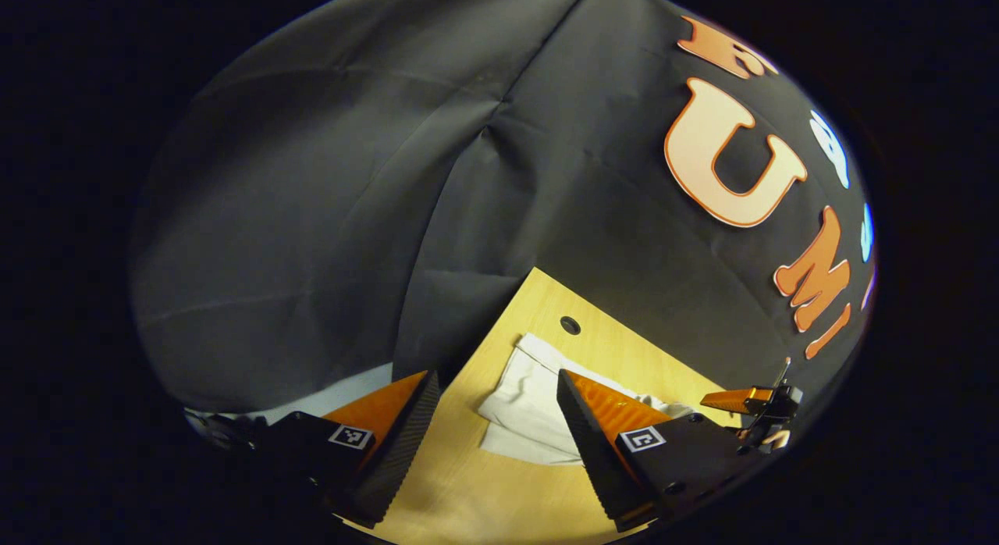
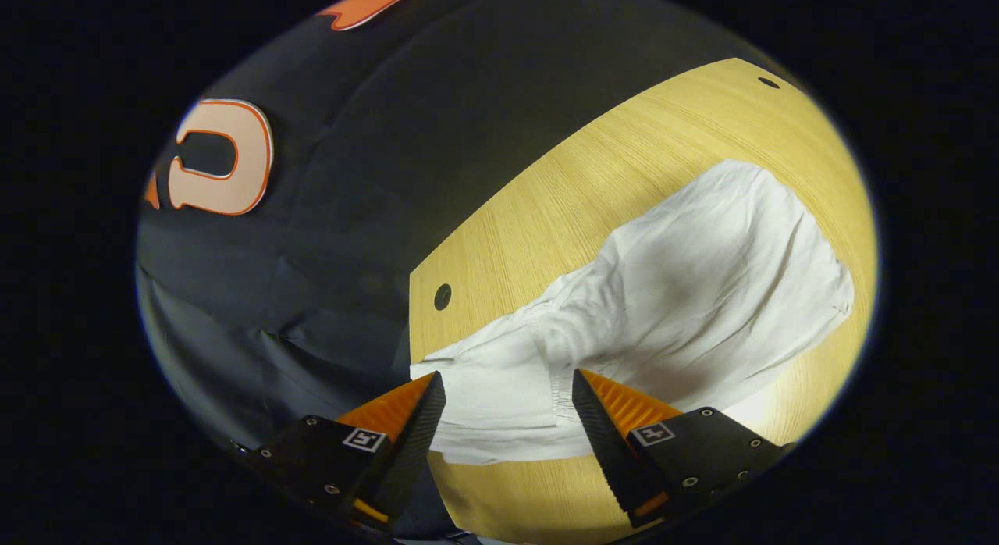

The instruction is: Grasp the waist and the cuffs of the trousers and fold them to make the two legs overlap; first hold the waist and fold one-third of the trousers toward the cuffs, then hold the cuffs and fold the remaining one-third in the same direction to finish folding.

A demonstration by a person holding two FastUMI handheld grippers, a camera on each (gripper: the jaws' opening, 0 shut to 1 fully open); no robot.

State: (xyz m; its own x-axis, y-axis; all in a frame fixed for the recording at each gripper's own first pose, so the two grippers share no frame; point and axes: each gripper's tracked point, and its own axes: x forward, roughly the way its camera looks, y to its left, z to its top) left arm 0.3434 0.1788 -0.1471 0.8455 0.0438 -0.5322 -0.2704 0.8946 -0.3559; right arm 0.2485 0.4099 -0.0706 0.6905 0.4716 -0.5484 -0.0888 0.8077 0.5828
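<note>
White trousers lie crumpled on the wooden table, stretching from the near left corner away to the right. My right gripper hovers open over their near end, where a gathered seam runs between the fingers without touching them. In the left gripper view the trousers lie bunched ahead and to the right, on the table. My left gripper is open above bare wood beside them, holding nothing. The right gripper shows farther off at the right edge of that view.
The black wall cloth hangs close behind the table's edges. A round cable hole sits in the corner near the trousers, and another hole at the far corner. A pale strip shows under the wall cloth on the left.
</note>
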